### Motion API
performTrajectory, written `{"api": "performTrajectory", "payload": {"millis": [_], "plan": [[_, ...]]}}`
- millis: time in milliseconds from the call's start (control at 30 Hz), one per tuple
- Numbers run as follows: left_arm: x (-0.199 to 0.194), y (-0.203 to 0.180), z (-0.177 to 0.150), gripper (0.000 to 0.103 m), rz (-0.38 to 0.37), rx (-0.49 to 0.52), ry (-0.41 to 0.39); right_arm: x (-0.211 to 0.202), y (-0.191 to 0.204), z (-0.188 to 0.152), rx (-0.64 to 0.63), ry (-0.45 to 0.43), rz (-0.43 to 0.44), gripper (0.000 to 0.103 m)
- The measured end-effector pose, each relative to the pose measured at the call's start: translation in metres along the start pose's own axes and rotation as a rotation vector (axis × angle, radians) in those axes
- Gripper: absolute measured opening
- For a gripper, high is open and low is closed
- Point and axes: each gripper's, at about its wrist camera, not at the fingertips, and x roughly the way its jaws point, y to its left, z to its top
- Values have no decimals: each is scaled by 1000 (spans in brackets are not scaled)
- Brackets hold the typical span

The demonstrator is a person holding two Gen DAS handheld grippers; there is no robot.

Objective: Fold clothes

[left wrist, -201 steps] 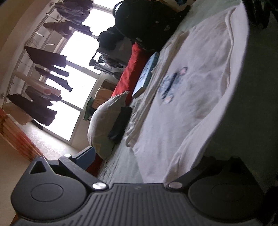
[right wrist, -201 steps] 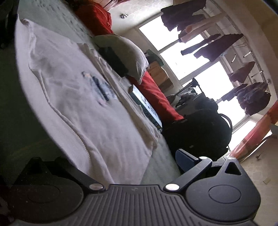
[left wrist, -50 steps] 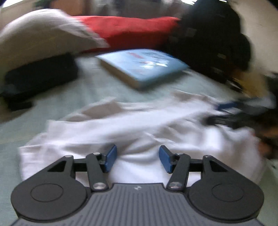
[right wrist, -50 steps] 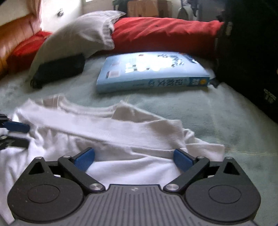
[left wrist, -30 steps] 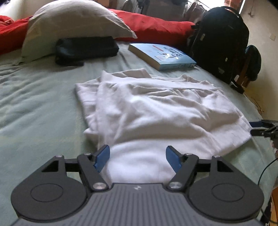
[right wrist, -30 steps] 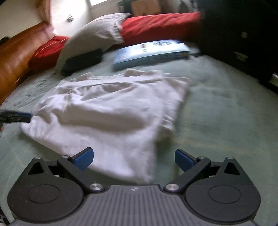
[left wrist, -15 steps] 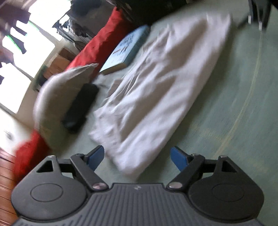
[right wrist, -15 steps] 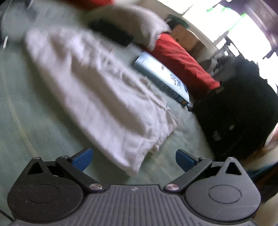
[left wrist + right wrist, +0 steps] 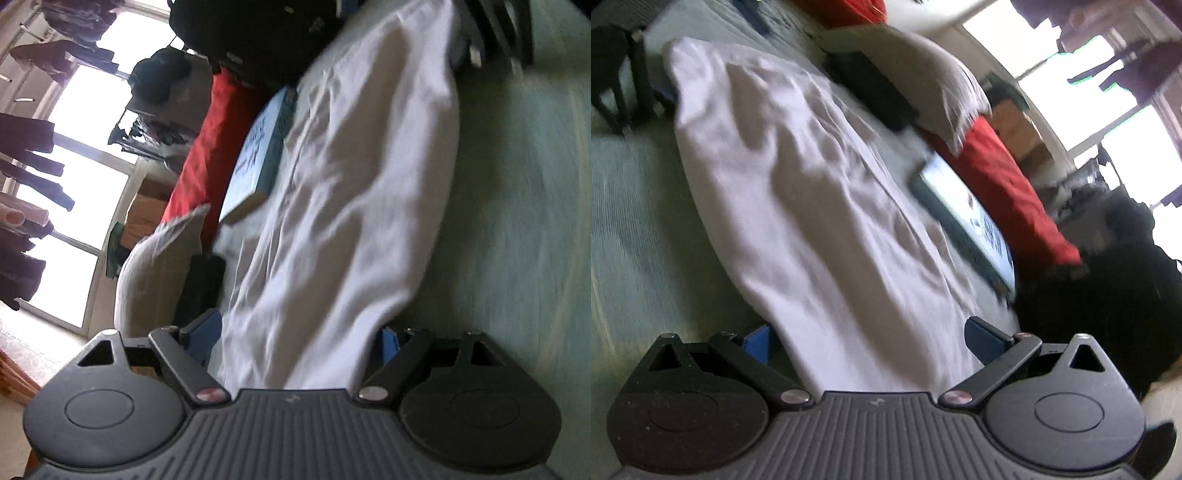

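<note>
A white garment (image 9: 351, 192), folded into a long strip, lies on the green bedspread (image 9: 517, 184). My left gripper (image 9: 297, 339) is rolled onto its side at one short end of the strip. Its blue pads (image 9: 205, 336) stand wide apart with the cloth's end between them, not pinched. At the opposite end my right gripper (image 9: 871, 339) is also rolled over the garment (image 9: 812, 203), jaws wide, with cloth lying between them. Each gripper appears as a dark blurred shape at the far end in the other's view: the right gripper (image 9: 495, 33) and the left gripper (image 9: 617, 74).
Beyond the garment lie a blue book (image 9: 258, 155), a long red cushion (image 9: 207, 147), a grey pillow (image 9: 155, 266) and a black pouch (image 9: 201, 288). A black backpack (image 9: 1108, 314) stands by the bed's end. Clothes hang before a bright window (image 9: 85, 122).
Both grippers have rolled about a quarter turn onto their sides and moved to the strip's two short ends. Cloth now lies between each pair of jaws. The left jaws have widened slightly.
</note>
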Motion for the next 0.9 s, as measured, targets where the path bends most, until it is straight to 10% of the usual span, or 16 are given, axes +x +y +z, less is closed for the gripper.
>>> {"api": "performTrajectory", "payload": {"millis": [367,500,700,900], "plan": [[10,10,-35,83,68,88,81,14,-17,-33,-64,92,-114,103],[10,1,-38,59,51,128,102,14,-18,-47,-76,122,-156,102],[14,-39,-23,2,61,226,107,14,34,-27,-264,60,-179,59],[16,-30,-27,0,29,163,90,12,41,-29,-226,46,-124,25]]}}
